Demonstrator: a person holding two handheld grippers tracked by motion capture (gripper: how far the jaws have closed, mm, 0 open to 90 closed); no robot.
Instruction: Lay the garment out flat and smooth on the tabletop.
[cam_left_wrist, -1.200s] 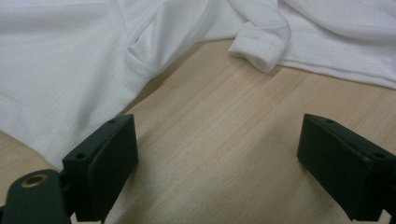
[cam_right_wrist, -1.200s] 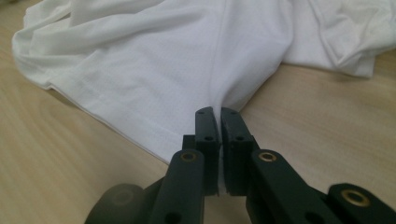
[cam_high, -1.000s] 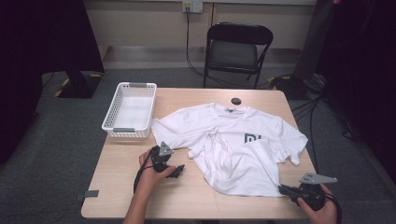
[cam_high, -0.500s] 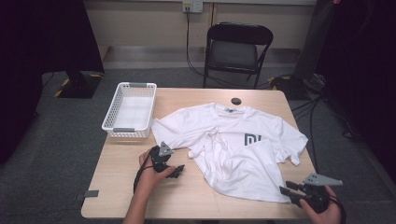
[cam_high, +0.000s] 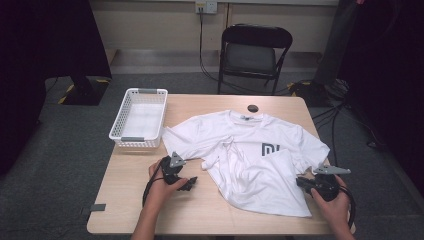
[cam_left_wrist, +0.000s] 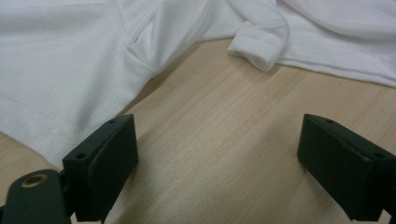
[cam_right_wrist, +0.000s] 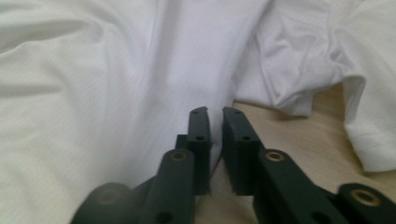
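A white T-shirt (cam_high: 250, 160) with a dark chest logo lies rumpled on the wooden table (cam_high: 150, 200). My right gripper (cam_high: 300, 181) sits at the shirt's right lower edge. In the right gripper view its jaws (cam_right_wrist: 215, 116) have just been closing and stand almost together, with a thin edge of the white T-shirt (cam_right_wrist: 116, 93) pinched between them. My left gripper (cam_high: 190, 182) rests on bare wood left of the shirt. It (cam_left_wrist: 219, 172) stands wide open with nothing between the jaws, and a sleeve cuff (cam_left_wrist: 259, 46) lies just ahead.
A white mesh basket (cam_high: 139, 117) stands at the table's back left corner. A small black round object (cam_high: 253, 107) lies by the shirt's collar. A black folding chair (cam_high: 252, 50) stands behind the table, with cables on the floor to the right.
The right hand has moved from the front right corner farther up the table, in against the shirt's side edge. The left hand has stayed where it was.
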